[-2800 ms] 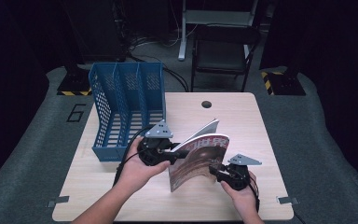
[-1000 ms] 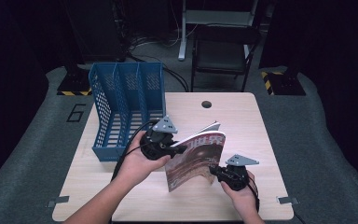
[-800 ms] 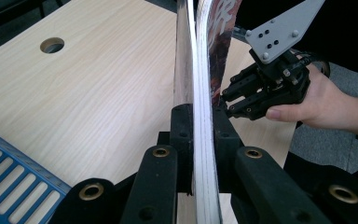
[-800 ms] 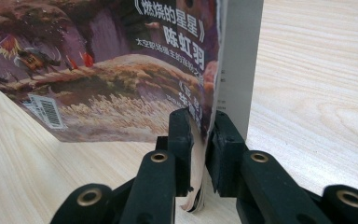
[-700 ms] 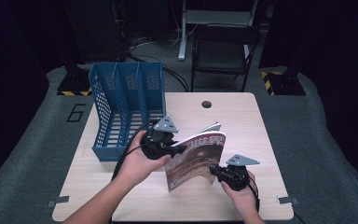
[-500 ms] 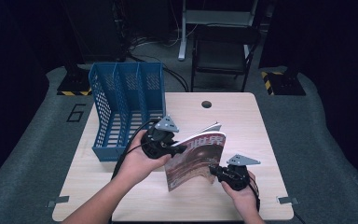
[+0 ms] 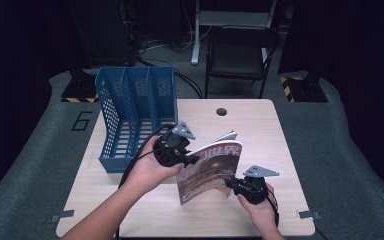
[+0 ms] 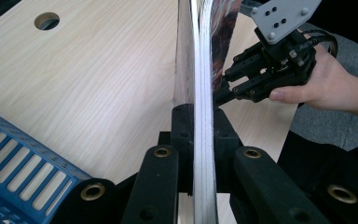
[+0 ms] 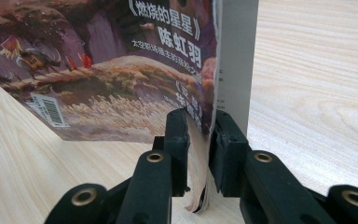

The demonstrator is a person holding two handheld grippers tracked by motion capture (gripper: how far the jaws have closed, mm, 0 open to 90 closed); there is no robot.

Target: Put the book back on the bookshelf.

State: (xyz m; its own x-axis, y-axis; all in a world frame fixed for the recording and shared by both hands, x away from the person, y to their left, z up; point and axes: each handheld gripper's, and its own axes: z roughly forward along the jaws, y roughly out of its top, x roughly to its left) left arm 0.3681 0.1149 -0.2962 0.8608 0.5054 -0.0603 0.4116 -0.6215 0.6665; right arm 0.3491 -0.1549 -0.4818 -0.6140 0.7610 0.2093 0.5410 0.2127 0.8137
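Magazine [image 7: 207, 170] held upright over the table [image 7: 260, 130], lower corner near the tabletop. Left gripper [image 7: 190, 159] fingers [image 8: 182, 135] pinch its spine edge; right gripper [image 7: 230, 182] fingers [image 9: 177, 135] pinch its lower right edge. Blue file rack [image 7: 135, 115] stands at table's left, just beside the left gripper.

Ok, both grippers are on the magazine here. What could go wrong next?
The right gripper pinches only part of the pages at the magazine's edge, so these could tear or slip free. The magazine stands on edge, clamped by the left gripper, so uneven pulling may bend it. The blue rack sits close to the left hand.
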